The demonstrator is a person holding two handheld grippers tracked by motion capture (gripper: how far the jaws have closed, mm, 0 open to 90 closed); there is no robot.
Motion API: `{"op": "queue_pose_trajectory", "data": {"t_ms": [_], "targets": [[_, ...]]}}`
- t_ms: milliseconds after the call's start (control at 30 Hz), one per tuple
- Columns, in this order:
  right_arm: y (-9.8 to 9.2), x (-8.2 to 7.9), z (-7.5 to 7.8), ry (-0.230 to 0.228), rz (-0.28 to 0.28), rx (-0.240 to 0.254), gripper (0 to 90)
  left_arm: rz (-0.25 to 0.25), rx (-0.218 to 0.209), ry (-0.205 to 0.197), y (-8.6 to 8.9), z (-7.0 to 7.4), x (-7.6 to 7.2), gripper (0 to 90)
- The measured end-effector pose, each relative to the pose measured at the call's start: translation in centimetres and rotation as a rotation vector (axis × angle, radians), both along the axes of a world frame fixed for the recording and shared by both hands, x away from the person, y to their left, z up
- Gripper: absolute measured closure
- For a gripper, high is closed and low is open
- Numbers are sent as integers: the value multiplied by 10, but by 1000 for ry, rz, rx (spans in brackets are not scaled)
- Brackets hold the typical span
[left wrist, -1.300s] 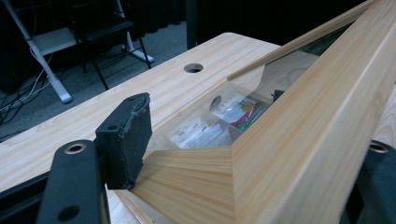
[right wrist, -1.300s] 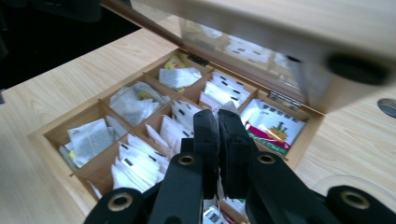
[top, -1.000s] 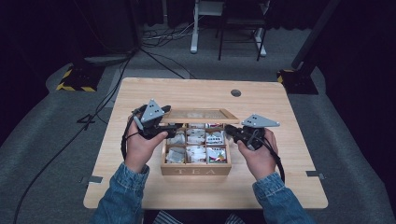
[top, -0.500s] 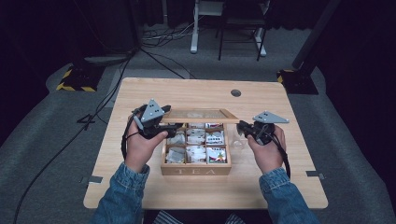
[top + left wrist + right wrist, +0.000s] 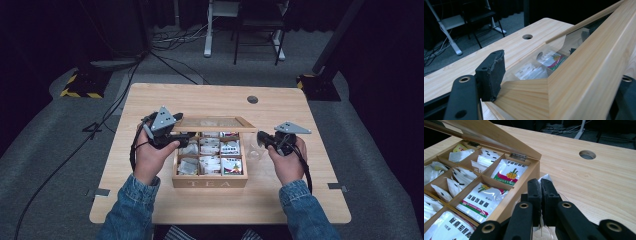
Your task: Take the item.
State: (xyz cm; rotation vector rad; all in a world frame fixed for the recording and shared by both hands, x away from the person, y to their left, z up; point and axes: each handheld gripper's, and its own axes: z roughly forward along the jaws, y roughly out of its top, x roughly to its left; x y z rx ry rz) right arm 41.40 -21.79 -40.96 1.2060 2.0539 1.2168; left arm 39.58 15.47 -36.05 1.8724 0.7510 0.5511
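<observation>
- Tea box (image 5: 210, 181) sits on the wooden table (image 5: 210, 100), near its front edge, between the two hands; its glass-paned lid (image 5: 212, 122) is raised and tilted back.
- Left gripper (image 5: 176, 140) clamps the lid's wooden frame between its jaws at the box's left rear corner.
- Sachets (image 5: 480, 198) fill the open compartments.
- Right gripper (image 5: 541, 191), just right of the box, is clenched on a clear packet (image 5: 253, 150) that hangs over the tabletop.
</observation>
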Motion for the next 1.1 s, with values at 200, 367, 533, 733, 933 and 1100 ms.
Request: {"op": "queue_pose_trajectory", "data": {"t_ms": [200, 367, 533, 733, 933, 1100], "targets": [[-1, 1, -5, 12, 1, 1, 841, -1, 0, 1, 0, 0, 0, 301], [-2, -1, -5, 12, -10, -20, 721, 0, 1, 1, 0, 0, 0, 302], [-7, -4, -1, 1, -32, -15, 639, 1, 1, 2, 0, 0, 0, 302], [-16, -9, 2, -3, -41, -45, 544, 0, 1, 2, 0, -1, -1, 303], [-33, -18, 8, -8, -60, -46, 498, 1, 8, 3, -1, -1, -1, 303], [-45, -26, 5, 0, -72, -37, 498, 8, 13, 1, -2, 0, -2, 303]]}}
